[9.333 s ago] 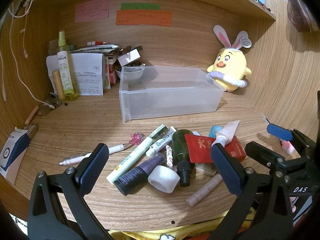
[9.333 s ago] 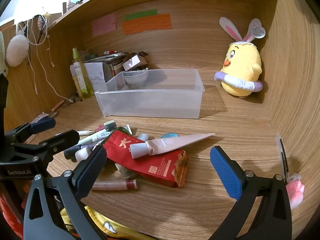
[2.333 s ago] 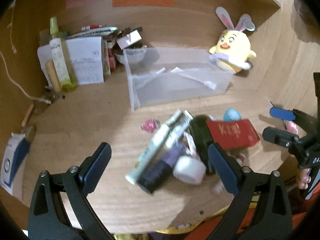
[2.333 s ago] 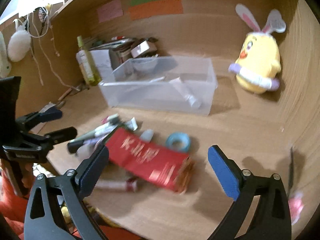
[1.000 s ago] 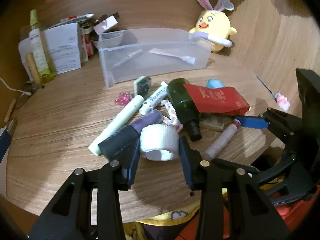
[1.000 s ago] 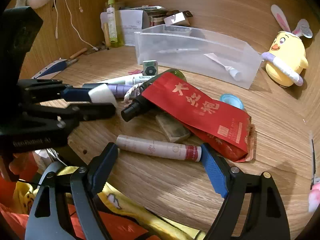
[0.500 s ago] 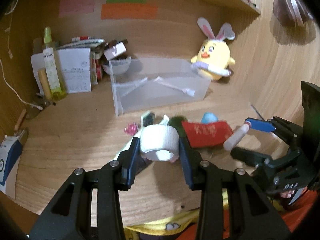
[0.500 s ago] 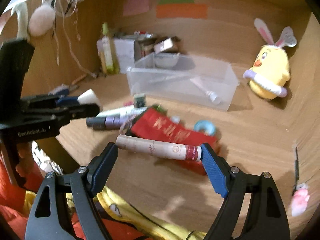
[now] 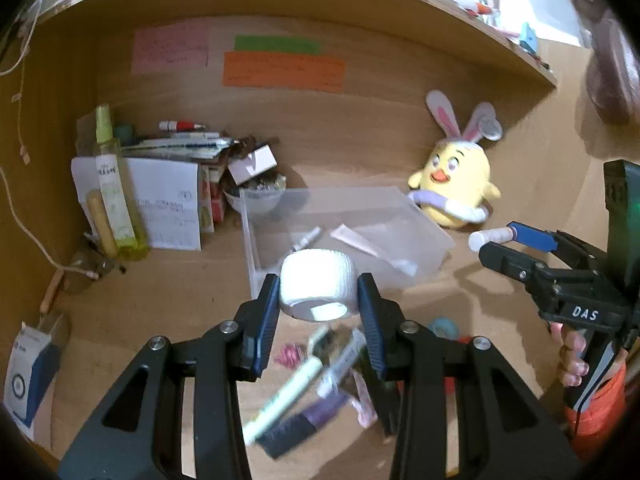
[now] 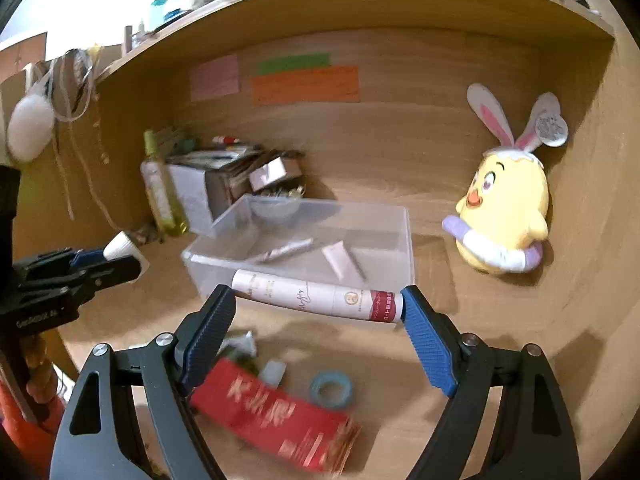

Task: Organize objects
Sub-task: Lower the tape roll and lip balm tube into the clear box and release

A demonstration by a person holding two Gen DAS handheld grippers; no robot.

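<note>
My left gripper (image 9: pixel 318 298) is shut on a white bandage roll (image 9: pixel 318 286), held in the air just in front of the clear plastic bin (image 9: pixel 430 232). My right gripper (image 10: pixel 318 304) is shut lengthwise on a long white tube with a red end (image 10: pixel 316 297), held crosswise above the bin's (image 10: pixel 200 258) near wall. The bin holds a white squeeze tube (image 10: pixel 340 260) and a slim pen-like stick (image 10: pixel 286 250). Below lie a red packet (image 10: pixel 276 416), a blue tape ring (image 10: pixel 331 390), pens and a purple bottle (image 9: pixel 316 416). The right gripper (image 9: pixel 496 242) shows at the right of the left wrist view.
A yellow bunny-eared plush (image 10: pixel 504 216) sits right of the bin. A green spray bottle (image 9: pixel 114 192), papers and small boxes (image 9: pixel 172 204) crowd the back left corner. Wooden walls and a shelf overhead enclose the desk. A blue-white box (image 9: pixel 28 376) lies at the left edge.
Both grippers rose from the desk carrying their objects, the left with the bandage roll and the right with the long tube, and now hover near the bin.
</note>
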